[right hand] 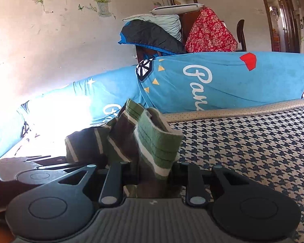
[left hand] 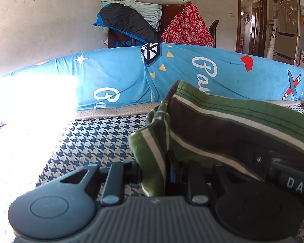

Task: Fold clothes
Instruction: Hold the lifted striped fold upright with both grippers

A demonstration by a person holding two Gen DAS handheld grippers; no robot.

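Both tongs point slightly downward over the houndstooth mat (right hand: 253, 141), low in each frame. Left tongs (left hand: 154, 168) are clamped on a fold of the striped garment (left hand: 223, 121); the cloth rises from between the jaws and stretches toward the right edge of the frame. Right tongs (right hand: 154, 172) are nearly closed, pinching another bunched edge of the same garment (right hand: 152, 139) at frame centre. The garment hangs between the two tongs, above the mat. A blue cover (left hand: 111, 77) spans mid-frame behind. Glare washes out the left side.
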